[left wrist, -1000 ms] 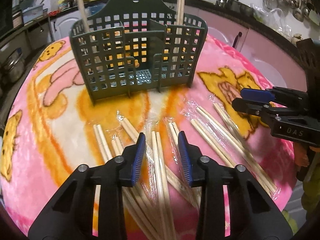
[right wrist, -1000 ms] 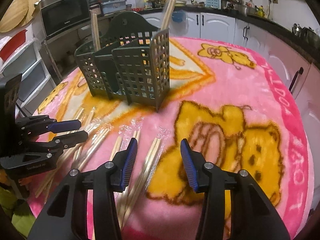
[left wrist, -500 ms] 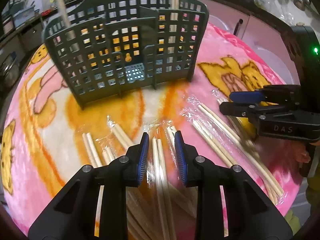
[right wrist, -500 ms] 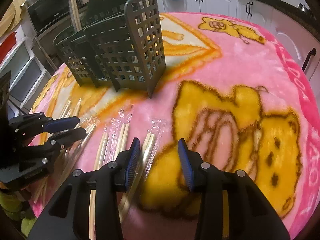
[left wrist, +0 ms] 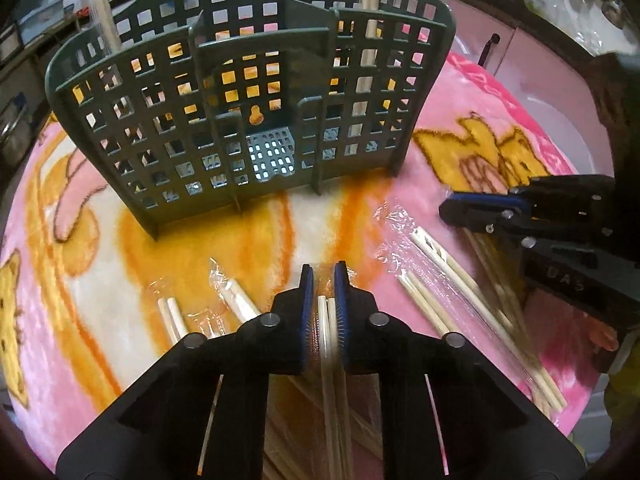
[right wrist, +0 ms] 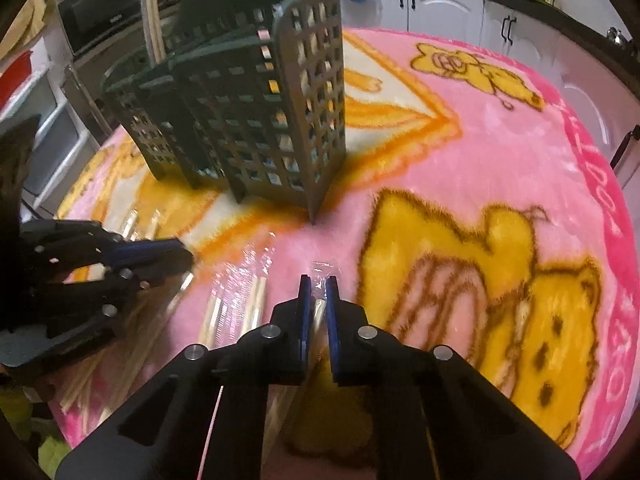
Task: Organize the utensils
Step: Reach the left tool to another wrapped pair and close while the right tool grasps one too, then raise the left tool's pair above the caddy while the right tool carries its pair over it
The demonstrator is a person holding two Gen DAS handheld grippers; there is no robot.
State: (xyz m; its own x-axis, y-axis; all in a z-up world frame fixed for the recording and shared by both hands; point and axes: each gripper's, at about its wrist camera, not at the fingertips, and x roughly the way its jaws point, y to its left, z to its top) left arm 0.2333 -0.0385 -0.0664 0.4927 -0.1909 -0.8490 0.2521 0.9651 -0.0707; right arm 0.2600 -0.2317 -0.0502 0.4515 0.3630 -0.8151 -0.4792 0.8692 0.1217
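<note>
1. Under everything I see the bench, covered by a pink blanket (right wrist: 460, 168) with yellow bear prints.
2. Ahead of both sets of fingers stands the green caddy (left wrist: 240, 120), upright on the blanket; a few chopsticks stand in its end compartments.
3. My left gripper (left wrist: 324, 280) has just been closing, and its fingers now pinch a wrapped chopstick pair (left wrist: 328, 320) that runs back between them toward the camera.
4. My right gripper (right wrist: 315, 292) has also just been closing; its fingers pinch another wrapped pair (right wrist: 318, 312), the clear wrapper sticking out just past the tips.
5. More wrapped pairs (left wrist: 436, 276) lie loose on the blanket to either side of the left fingers, between them and the right gripper.
6. From the right wrist view the left gripper shows at the left edge, low over the loose pairs.
</note>
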